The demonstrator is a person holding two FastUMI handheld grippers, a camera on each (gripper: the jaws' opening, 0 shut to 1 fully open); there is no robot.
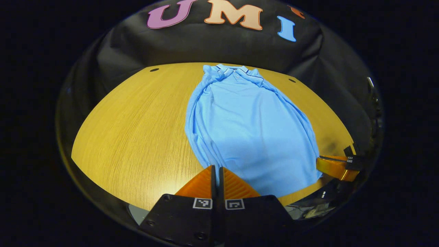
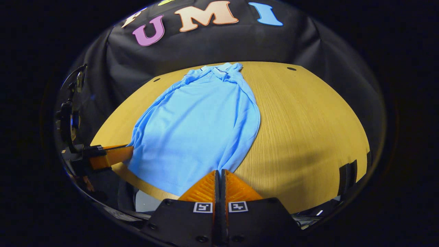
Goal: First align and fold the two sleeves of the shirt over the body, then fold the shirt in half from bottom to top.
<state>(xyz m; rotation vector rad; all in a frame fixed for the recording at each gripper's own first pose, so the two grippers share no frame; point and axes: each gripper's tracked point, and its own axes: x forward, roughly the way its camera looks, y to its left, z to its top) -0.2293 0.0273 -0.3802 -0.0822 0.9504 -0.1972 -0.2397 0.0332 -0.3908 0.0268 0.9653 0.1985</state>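
Sky-blue knit cloth lies across a wood-grain tabletop (image 1: 130, 130): it is the shirt (image 1: 247, 130), a collared polo spread lengthwise with its collar (image 1: 228, 72) toward the far edge and its hem (image 1: 284, 187) toward us at the near edge. Both sleeves appear already folded in, since the long side edges run as soft doubled ridges and the body forms a narrow, rounded-off oblong. We hold the left gripper (image 1: 216, 169) at the hem's near left corner, its ribbed wedge-shaped fingers pressed together; the cloth edge lies right at the tips, but we cannot tell whether any fabric is caught between them. We hold the right gripper (image 2: 219, 173) at the other hem corner, fingers likewise pressed together, again with cloth at the tips and the pinch itself unclear. We judge the shirt light, limp and slightly stretchy, with a fine pique surface that will drape and slide easily over the smooth tabletop. For the bottom-to-top fold, the two hem corners are the places to take hold, lifting both evenly so the tucked sleeves do not slip out.
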